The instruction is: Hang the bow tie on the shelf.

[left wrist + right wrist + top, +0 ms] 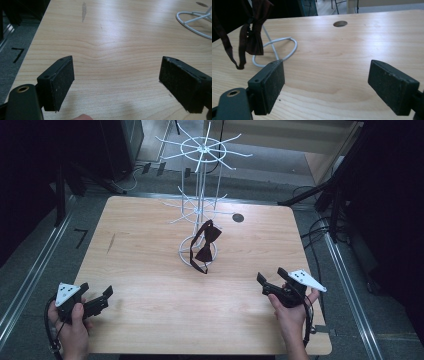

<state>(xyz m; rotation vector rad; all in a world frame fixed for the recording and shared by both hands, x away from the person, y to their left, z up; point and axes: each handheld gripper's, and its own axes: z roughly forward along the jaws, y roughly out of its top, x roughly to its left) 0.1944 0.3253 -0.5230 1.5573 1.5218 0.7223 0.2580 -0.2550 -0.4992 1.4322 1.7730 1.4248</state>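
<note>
Desk [150,285]: a light wooden top with rounded corners; a small dark round hole [238,217] is near its far edge.
Rack [200,210]: a white wire stand that is upright on the far middle of the desk, with a ring base and two levels of thin arms which spread out like spokes.
Bow tie [206,245]: dark brown-red; it hangs from a lower arm of the rack, the bow above and the strap in a loop below. The low end of the loop is close to the ring base; it cannot be told if it touches the desk.
Left tool [95,302]: held in the person's left hand [70,327] at the near left corner of the desk. Its jaws are wide apart and nothing is between them, only bare wood under them. It is well apart from the bow tie.
Right tool [270,281]: held in the person's right hand [292,312] at the near right side of the desk and pointed toward the rack. Its jaws are also wide apart and hold nothing. In the right gripper view the bow tie hangs beyond the left jaw, not touching it.
</note>
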